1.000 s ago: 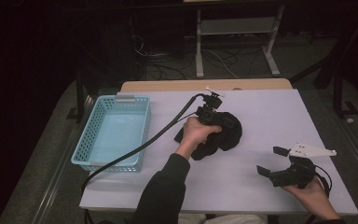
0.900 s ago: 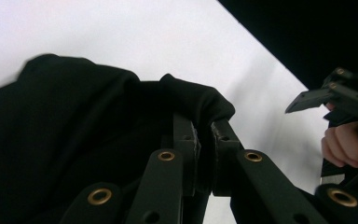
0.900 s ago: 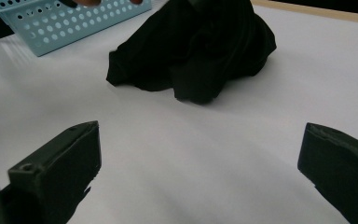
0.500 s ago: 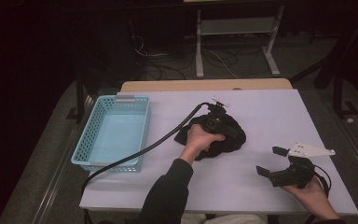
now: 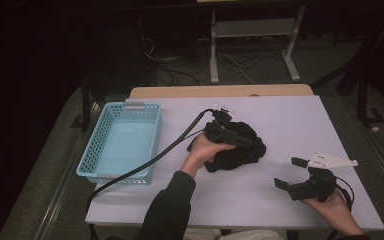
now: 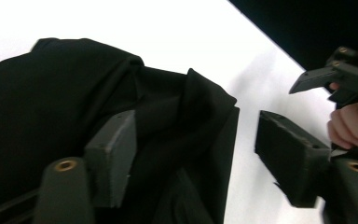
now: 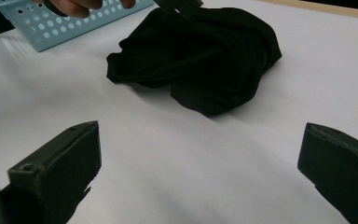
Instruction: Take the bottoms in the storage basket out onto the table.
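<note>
Dim room surrounds a pale lavender table (image 5: 290, 115); crumpled black cloth (image 5: 240, 150) lies mid-table, partly hidden under the left gripper (image 6: 191, 154), jaws just opening; right gripper (image 5: 292, 172) gapes wide, empty.

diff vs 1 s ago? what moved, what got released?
The left gripper came down onto the black cloth and its fingers have just been opening; cloth lies between them, no longer pinched, and has slumped flatter. The right gripper, open, the blue basket and the table stayed put.
</note>
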A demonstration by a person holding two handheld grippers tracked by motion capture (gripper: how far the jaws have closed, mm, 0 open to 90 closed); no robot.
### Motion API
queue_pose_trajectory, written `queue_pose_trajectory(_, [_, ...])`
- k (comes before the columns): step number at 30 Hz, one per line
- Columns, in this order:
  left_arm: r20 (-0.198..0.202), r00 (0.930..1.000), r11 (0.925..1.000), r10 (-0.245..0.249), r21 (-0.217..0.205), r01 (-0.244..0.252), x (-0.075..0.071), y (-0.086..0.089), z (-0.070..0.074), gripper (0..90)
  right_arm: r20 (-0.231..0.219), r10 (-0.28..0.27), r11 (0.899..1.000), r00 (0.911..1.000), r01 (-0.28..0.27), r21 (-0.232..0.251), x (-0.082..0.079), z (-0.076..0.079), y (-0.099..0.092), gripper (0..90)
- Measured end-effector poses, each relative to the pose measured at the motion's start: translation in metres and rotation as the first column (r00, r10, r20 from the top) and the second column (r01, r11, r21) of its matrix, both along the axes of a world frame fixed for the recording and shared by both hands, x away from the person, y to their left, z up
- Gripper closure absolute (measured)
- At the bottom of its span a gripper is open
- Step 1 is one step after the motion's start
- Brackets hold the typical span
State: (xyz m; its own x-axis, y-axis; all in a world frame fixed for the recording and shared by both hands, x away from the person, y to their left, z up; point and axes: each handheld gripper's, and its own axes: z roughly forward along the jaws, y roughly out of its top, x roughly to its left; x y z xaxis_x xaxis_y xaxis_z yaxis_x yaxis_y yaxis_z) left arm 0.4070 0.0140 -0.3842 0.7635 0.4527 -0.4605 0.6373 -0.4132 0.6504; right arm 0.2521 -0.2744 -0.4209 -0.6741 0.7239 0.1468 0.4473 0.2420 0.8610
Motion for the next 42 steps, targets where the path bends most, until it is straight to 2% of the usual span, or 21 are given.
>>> queue_pose_trajectory(5, [0.019, 0.9998, 1.0000, -0.009, 0.002, 0.009, -0.006, 0.011, 0.002, 15.7, -0.003, 0.004, 1.000, 1.0000, -0.004, -0.003, 0.001, 0.000, 0.001, 0.0])
queue_pose_trajectory(12, [0.076, 0.9965, 0.9990, -0.034, 0.030, 0.032, -0.017, 0.019, 0.018, 0.1, -0.006, 0.013, 1.000, 0.9999, -0.013, -0.014, 0.001, -0.001, 0.002, 0.0])
queue_pose_trajectory(19, [0.117, 0.9929, 0.9991, -0.023, 0.039, 0.018, -0.025, 0.037, 0.026, 0.0, -0.003, 0.016, 1.000, 0.9999, -0.016, -0.018, 0.000, -0.001, 0.002, 0.0])
queue_pose_trajectory(29, [0.167, 0.9858, 0.9996, 0.020, 0.018, -0.023, -0.038, 0.071, 0.035, 0.0, -0.005, 0.016, 1.000, 0.9999, -0.017, -0.020, 0.000, -0.001, 0.003, 0.0])
queue_pose_trajectory(32, [0.172, 0.9847, 0.9995, 0.030, 0.007, -0.032, -0.042, 0.081, 0.035, 0.0, -0.005, 0.016, 1.000, 0.9998, -0.017, -0.021, 0.000, -0.001, 0.003, 0.0])
queue_pose_trajectory(34, [0.184, 0.9822, 0.9990, 0.036, 0.018, -0.040, -0.045, 0.086, 0.035, 0.0, -0.005, 0.016, 1.000, 0.9999, -0.016, -0.021, 0.000, -0.001, 0.003, 0.0])
queue_pose_trajectory(37, [0.185, 0.9815, 0.9987, 0.050, -0.006, -0.050, -0.048, 0.094, 0.035, 0.0, -0.005, 0.019, 1.000, 0.9998, -0.019, -0.023, 0.000, -0.001, 0.003, 0.0])
queue_pose_trajectory(42, [0.193, 0.9793, 0.9981, 0.061, -0.006, -0.060, -0.055, 0.104, 0.033, 0.0, -0.007, 0.022, 0.999, 0.9997, -0.022, -0.026, 0.000, -0.002, 0.004, 0.0])
